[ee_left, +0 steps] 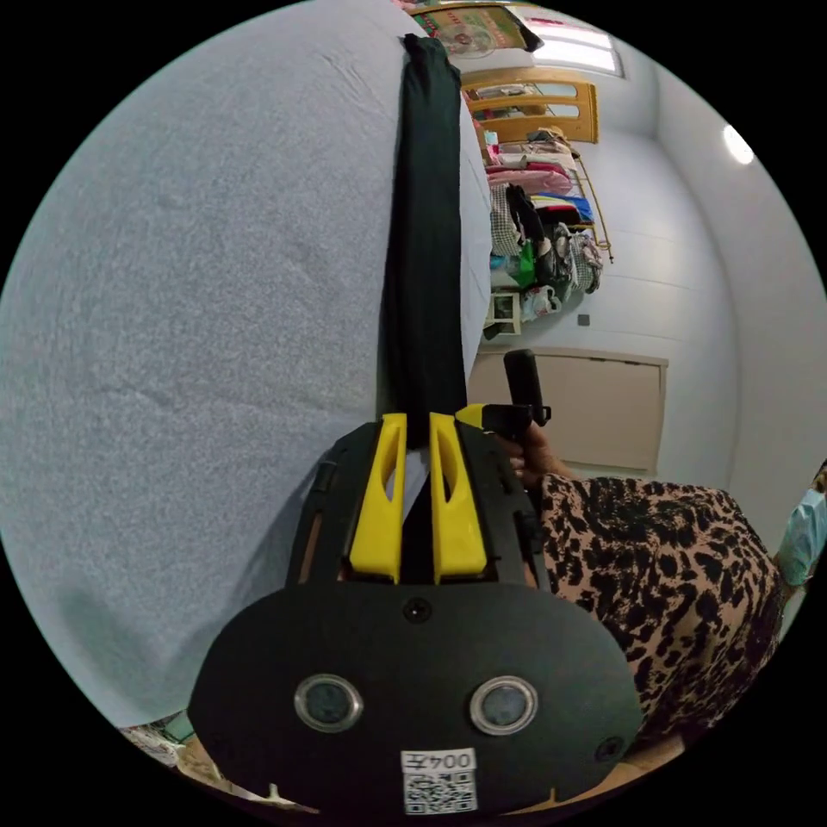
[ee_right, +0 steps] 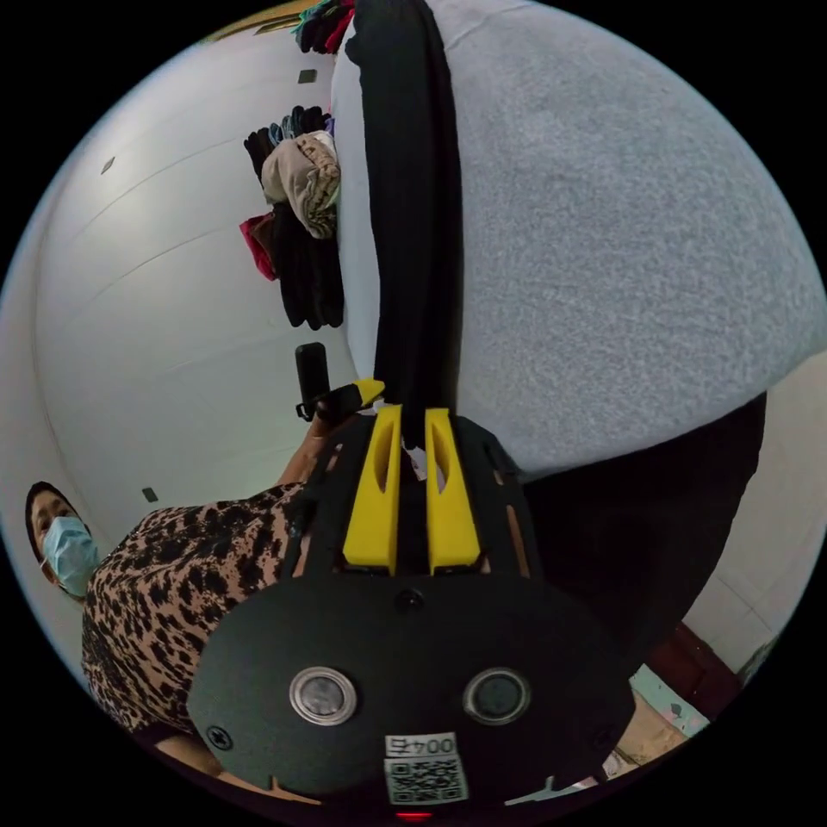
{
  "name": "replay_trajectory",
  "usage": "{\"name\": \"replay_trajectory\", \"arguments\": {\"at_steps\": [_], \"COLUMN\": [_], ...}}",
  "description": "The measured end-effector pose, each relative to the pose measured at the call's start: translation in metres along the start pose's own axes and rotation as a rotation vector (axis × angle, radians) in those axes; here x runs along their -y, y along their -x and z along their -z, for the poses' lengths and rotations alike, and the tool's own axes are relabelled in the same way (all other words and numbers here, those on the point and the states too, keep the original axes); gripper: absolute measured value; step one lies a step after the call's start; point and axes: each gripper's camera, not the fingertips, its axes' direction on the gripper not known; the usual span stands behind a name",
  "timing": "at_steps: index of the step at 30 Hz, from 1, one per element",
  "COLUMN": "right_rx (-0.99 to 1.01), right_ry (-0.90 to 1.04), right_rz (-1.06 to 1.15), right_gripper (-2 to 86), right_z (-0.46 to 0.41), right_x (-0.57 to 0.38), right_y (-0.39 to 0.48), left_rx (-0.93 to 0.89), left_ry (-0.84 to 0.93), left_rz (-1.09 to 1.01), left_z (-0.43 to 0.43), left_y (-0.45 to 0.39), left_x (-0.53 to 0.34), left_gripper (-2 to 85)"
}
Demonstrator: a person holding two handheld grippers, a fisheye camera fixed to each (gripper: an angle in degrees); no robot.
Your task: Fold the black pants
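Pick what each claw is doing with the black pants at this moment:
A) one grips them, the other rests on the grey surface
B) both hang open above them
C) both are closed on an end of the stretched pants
C: the left claw and the right claw each pinch the black pants, which stretch taut along the grey surface.

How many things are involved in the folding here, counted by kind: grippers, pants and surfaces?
Grippers: 2, the left gripper and the right gripper, each shut on the pants
Black pants: 1, stretched in a long strip
Grey surface: 1, under the pants
Total: 4
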Motion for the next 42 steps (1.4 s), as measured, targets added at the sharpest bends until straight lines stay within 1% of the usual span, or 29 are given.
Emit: {"name": "replay_trajectory", "arguments": {"at_steps": [2, 4, 6, 10, 12, 14, 16, 18, 20, 23, 25, 30, 31, 36, 42], "right_rx": [0.076, 0.103, 0.089, -0.053, -0.134, -0.25, -0.314, -0.338, -0.306, -0.235, -0.191, -0.163, -0.145, -0.087, -0.176], "right_ry": [-0.039, -0.072, -0.096, -0.1, -0.093, -0.071, -0.047, -0.021, 0.053, 0.138, 0.175, 0.2, 0.191, 0.061, -0.079], "right_rz": [0.022, 0.073, 0.15, 0.412, 0.533, 0.672, 0.745, 0.799, 0.854, 0.895, 0.9, 0.831, 0.804, 0.707, 0.697], "right_gripper": [3.9, 3.7, 3.6, 3.3, 3.1, 3.0, 3.0, 3.0, 2.9, 2.9, 2.9, 2.9, 2.9, 2.9, 3.0], "right_z": [0.01, 0.019, 0.032, 0.059, 0.068, 0.075, 0.079, 0.081, 0.081, 0.079, 0.077, 0.074, 0.076, 0.109, 0.165], "right_x": [-0.004, -0.007, -0.01, -0.016, -0.02, -0.026, -0.03, -0.035, -0.043, -0.056, -0.059, -0.041, -0.032, 0.013, 0.094], "right_y": [0.005, 0.021, 0.046, 0.135, 0.178, 0.231, 0.265, 0.292, 0.321, 0.348, 0.357, 0.355, 0.352, 0.345, 0.366], "left_rx": [-0.04, -0.069, -0.107, -0.217, -0.212, -0.167, -0.144, -0.117, -0.129, -0.15, -0.125, -0.051, -0.046, -0.148, -0.05], "left_ry": [-0.035, -0.067, -0.11, -0.257, -0.3, -0.346, -0.376, -0.397, -0.403, -0.362, -0.341, -0.309, -0.301, -0.317, -0.327], "left_rz": [0.009, -0.001, -0.022, -0.139, -0.218, -0.326, -0.392, -0.448, -0.501, -0.493, -0.478, -0.384, -0.379, -0.322, -0.418], "left_z": [0.012, 0.023, 0.037, 0.082, 0.101, 0.126, 0.142, 0.157, 0.174, 0.192, 0.2, 0.205, 0.204, 0.205, 0.209], "left_y": [-0.005, -0.015, -0.029, -0.082, -0.112, -0.154, -0.182, -0.208, -0.236, -0.264, -0.278, -0.294, -0.294, -0.295, -0.335], "left_x": [-0.002, -0.003, -0.004, -0.004, -0.002, -0.001, -0.001, -0.004, -0.014, -0.033, -0.044, -0.041, -0.033, 0.025, 0.135], "left_gripper": [3.6, 3.1, 2.8, 2.6, 2.6, 2.6, 2.7, 2.7, 2.7, 2.7, 2.6, 2.6, 2.6, 2.6, 2.5]}}
